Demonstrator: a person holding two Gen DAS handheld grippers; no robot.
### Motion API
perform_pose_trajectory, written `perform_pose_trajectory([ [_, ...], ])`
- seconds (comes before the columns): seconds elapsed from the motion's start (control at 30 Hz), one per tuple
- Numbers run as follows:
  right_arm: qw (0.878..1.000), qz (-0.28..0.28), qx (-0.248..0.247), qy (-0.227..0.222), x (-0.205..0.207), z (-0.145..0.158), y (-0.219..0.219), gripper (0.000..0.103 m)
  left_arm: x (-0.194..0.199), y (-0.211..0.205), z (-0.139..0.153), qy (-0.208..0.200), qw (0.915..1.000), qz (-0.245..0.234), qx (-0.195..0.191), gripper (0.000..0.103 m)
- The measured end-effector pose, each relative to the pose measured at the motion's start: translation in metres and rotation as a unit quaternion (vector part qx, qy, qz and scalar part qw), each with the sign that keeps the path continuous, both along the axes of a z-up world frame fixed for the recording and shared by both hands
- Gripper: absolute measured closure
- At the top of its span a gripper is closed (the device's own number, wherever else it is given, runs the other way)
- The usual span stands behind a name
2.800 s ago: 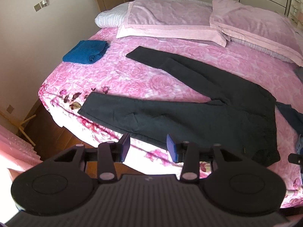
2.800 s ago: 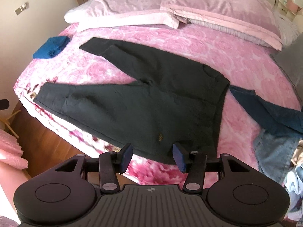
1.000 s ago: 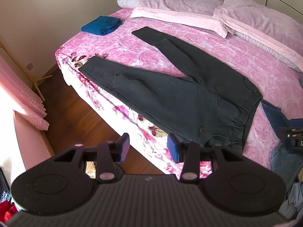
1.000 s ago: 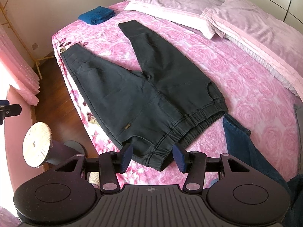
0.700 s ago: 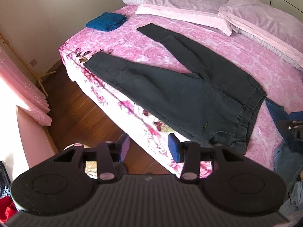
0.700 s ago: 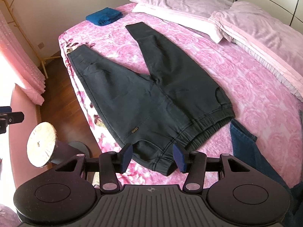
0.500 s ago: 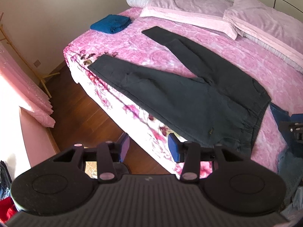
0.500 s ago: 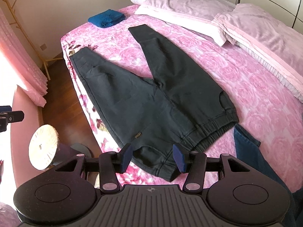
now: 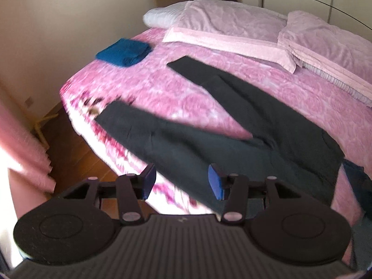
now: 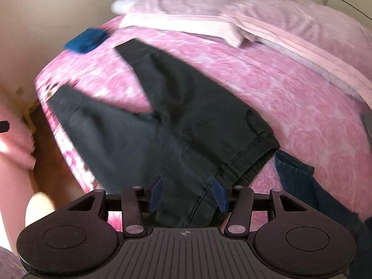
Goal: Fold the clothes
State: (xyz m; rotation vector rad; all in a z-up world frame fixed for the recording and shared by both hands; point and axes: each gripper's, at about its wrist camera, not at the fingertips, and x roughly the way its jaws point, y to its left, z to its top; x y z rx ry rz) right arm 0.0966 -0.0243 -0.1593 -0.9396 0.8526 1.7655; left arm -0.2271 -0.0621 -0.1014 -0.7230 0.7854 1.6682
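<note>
Trousers: dark charcoal cotton trousers [image 9: 244, 139] lie flat and spread on the pink rose-patterned bedspread [image 9: 162, 88], legs splayed in a V, waistband towards the near right side of the bed; not one fold made yet.
Near leg: runs along the bed's edge, its cuff [image 9: 111, 114] close to the bed's near left corner.
Far leg: points up the bed, its cuff [image 10: 130, 48] stopping short of the pale pink pillows [image 9: 232, 25].
Waistband: elasticated band [image 10: 253, 151] sits right ahead of the right gripper, beside a dark blue denim garment [image 10: 300, 181] that looks unfolded.
Done so far: a teal folded cloth [image 9: 124, 52] rests near the far left corner of the bed, apparently a finished piece; the trousers seem only laid out.
Left gripper: left gripper [image 9: 181, 181] hovers over the near leg and bed edge, its blue-padded fingers [image 9: 215, 181] spreading wider, nothing between them.
Right gripper: right gripper [image 10: 187, 193] hangs above the seat of the trousers, fingers [image 10: 218, 194] apart and released, gripping nothing; fabric shows between them, but whether they touch it I cannot tell through the blur.
Left to do: judging by the layout, bring one leg onto the other, then fold the length down into a compact stack; the denim garment likely waits after that.
Progress: early for this garment, all folds ahead.
</note>
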Motion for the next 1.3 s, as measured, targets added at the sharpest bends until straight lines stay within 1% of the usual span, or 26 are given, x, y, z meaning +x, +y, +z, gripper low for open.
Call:
perform_pose_trajectory([
  [0.1,0.998,-0.056,-0.002,0.002,-0.010,-0.009,0.024,0.052,-0.034,0.054,-0.007,0.004,0.9983,-0.058,0.002,0.058],
  [0.17,0.995,-0.096,-0.006,0.002,-0.020,-0.015,0.037,0.052,-0.057,0.096,-0.009,0.006,0.9952,-0.098,-0.001,0.061],
  [0.23,0.987,-0.156,-0.026,0.001,-0.036,-0.019,0.050,0.052,-0.080,0.136,-0.007,0.006,0.9908,-0.135,-0.002,0.062],
  [0.27,0.984,-0.176,-0.031,0.012,-0.045,-0.019,0.057,0.052,-0.092,0.153,-0.006,0.003,0.9876,-0.157,0.003,0.062],
  [0.37,0.970,-0.240,-0.031,0.031,-0.069,-0.020,0.071,0.052,-0.125,0.206,-0.006,0.005,0.9756,-0.219,0.006,0.062],
  [0.5,0.951,-0.307,-0.027,0.037,-0.096,-0.024,0.085,0.052,-0.153,0.270,-0.013,0.008,0.9551,-0.296,-0.002,0.062],
  [0.53,0.947,-0.318,-0.026,0.036,-0.099,-0.025,0.086,0.052,-0.155,0.285,-0.017,0.009,0.9484,-0.317,-0.007,0.062],
  [0.63,0.938,-0.344,-0.033,0.021,-0.103,-0.030,0.086,0.052,-0.151,0.315,-0.028,0.010,0.9335,-0.358,-0.013,0.064],
  [0.7,0.933,-0.357,-0.037,0.013,-0.103,-0.031,0.086,0.052,-0.144,0.329,-0.035,0.000,0.9247,-0.380,-0.014,0.064],
  [0.77,0.930,-0.366,-0.030,0.011,-0.101,-0.031,0.083,0.052,-0.134,0.338,-0.042,-0.009,0.9162,-0.401,-0.013,0.064],
  [0.87,0.931,-0.365,-0.015,0.008,-0.095,-0.031,0.085,0.052,-0.115,0.346,-0.053,-0.015,0.9030,-0.429,-0.008,0.064],
  [0.97,0.936,-0.351,-0.018,0.001,-0.084,-0.045,0.095,0.052,-0.100,0.355,-0.067,-0.012,0.8914,-0.453,-0.002,0.064],
  [1.07,0.945,-0.327,-0.023,-0.013,-0.071,-0.066,0.110,0.052,-0.088,0.370,-0.087,0.000,0.8782,-0.478,-0.003,0.063],
  [1.17,0.954,-0.296,-0.031,-0.032,-0.057,-0.086,0.129,0.052,-0.079,0.390,-0.114,0.020,0.8601,-0.510,-0.012,0.063],
  [1.3,0.963,-0.263,-0.025,-0.050,-0.037,-0.103,0.155,0.052,-0.068,0.418,-0.151,0.050,0.8326,-0.551,-0.023,0.063],
])
